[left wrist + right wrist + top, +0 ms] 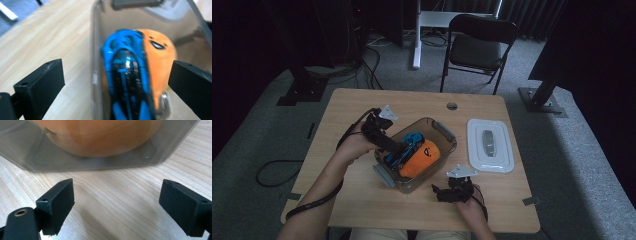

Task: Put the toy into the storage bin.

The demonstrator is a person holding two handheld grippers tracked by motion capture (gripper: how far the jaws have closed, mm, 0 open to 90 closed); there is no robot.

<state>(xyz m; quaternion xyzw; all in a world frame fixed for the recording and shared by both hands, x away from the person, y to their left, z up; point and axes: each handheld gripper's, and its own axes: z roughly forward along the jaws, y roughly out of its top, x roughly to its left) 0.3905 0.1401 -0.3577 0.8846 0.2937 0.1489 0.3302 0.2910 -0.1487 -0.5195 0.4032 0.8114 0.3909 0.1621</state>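
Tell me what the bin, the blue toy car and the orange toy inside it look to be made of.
Bin: clear, smoky plastic, probably rigid; the toys and the table show through its walls.
Blue toy car: glossy hard shell with sharp highlights, plastic or painted metal; the look leaves it open.
Orange toy: matte, rounded, with a printed face; likely plush or soft foam.

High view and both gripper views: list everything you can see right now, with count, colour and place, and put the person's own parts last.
Table: one, light wood, centre.
Container: one, clear with grey clips, mid-table.
Toy car: one, blue and black, inside the container.
Plush toy: one, orange, inside the container beside the car.
Lid: one, white, flat on the table right of the container.
Folding chair: one, black, beyond the table.
Left gripper: black, jaws open over the container's left end.
Right gripper: black, jaws open, on the table near the container's near side.
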